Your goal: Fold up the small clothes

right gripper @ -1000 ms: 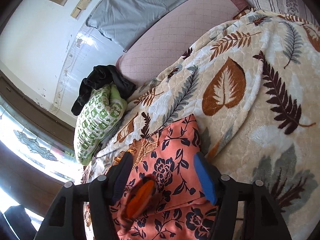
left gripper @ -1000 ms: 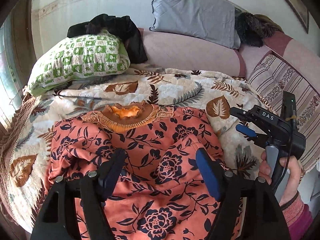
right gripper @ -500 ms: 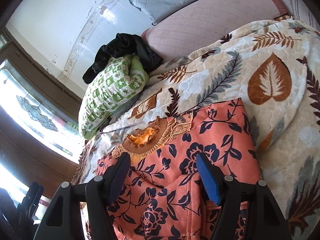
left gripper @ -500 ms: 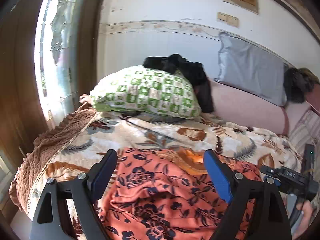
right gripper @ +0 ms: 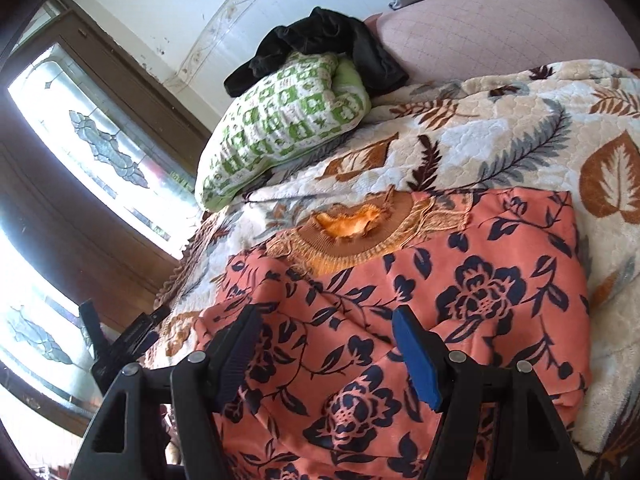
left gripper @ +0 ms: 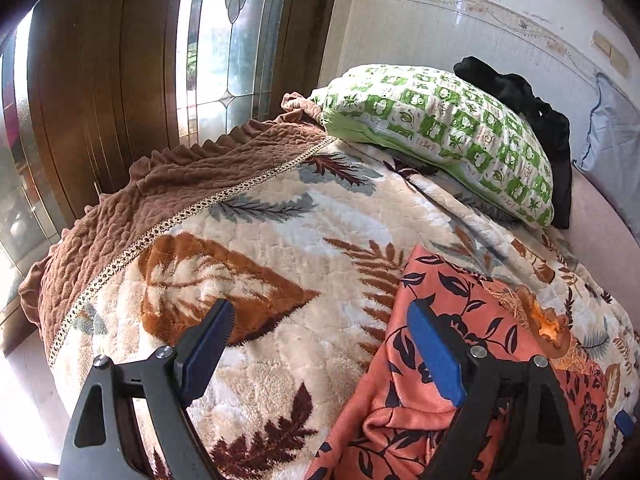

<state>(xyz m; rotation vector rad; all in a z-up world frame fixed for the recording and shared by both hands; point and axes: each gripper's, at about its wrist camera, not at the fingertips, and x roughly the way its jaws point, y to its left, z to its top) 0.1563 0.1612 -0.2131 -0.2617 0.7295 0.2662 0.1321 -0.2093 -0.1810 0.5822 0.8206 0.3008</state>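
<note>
Left gripper: jaws spread wide, nothing between them; it hovers over the leaf-print blanket, its right finger above the left edge of the garment.
Right gripper: jaws spread, empty, poised over the near half of the garment; the fabric lies below the 2 fingers, not pinched.
Garment: a salmon floral top with dark navy flowers, spread on the blanket with its neck toward the far side; in the left wrist view it sits to the right.
Collar: a tan ribbed knit collar with an orange lining showing at the opening.
Fabric state: the near left part is rumpled into folds; the right side lies flatter.
Blanket edge: a brown quilted border runs along the left.
Pillow: a green-and-white patterned pillow lies far left of the garment.
Dark clothing: a black garment is heaped on the pillow's far side.
Backdrop: a leaded-glass window in dark wood at left.
</note>
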